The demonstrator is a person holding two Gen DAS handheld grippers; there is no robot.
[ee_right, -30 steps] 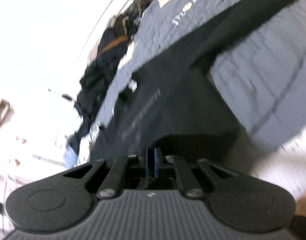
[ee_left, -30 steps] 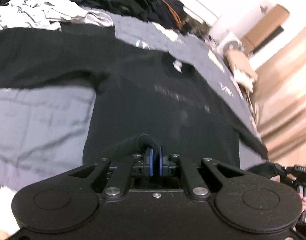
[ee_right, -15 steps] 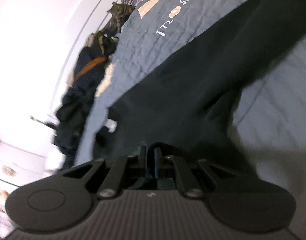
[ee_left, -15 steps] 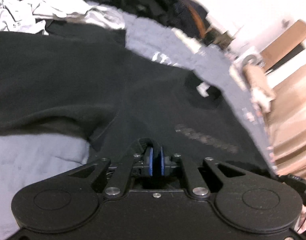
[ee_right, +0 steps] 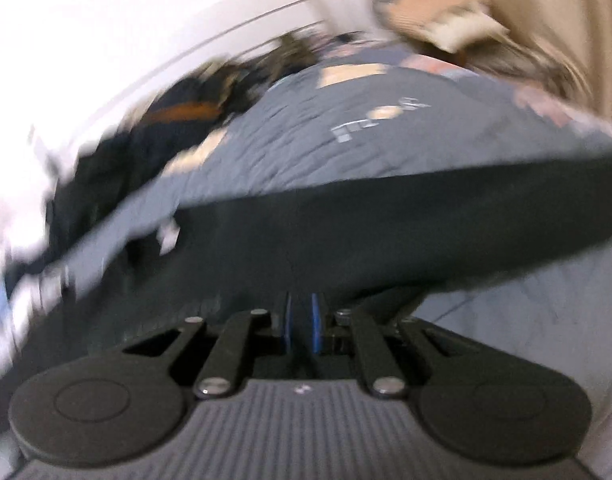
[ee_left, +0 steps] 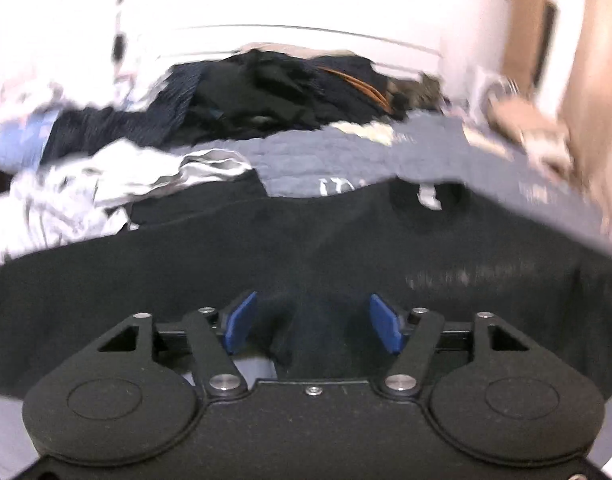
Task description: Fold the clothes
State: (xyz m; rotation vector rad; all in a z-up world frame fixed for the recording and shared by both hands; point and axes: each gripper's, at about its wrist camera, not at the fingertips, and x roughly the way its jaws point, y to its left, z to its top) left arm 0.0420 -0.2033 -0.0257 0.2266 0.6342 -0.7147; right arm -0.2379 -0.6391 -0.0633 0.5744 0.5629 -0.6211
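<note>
Since a second ago both hands have carried the black shirt's (ee_left: 306,264) hem up over its body on the bed (ee_right: 386,152). Left gripper (ee_left: 313,322) fingers are opening, pads clear of the cloth; right gripper (ee_right: 301,322) fingers, nearly closed, are easing apart with cloth between. Release evenly, edges aligned.

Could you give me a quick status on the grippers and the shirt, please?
Left gripper opening, shirt released. Right gripper opening, hem between pads. Nothing blocking.

Black sweatshirt (ee_left: 265,256), faint grey lettering; grey-blue quilted bedspread (ee_right: 346,152); blue pads (ee_left: 237,322).
</note>
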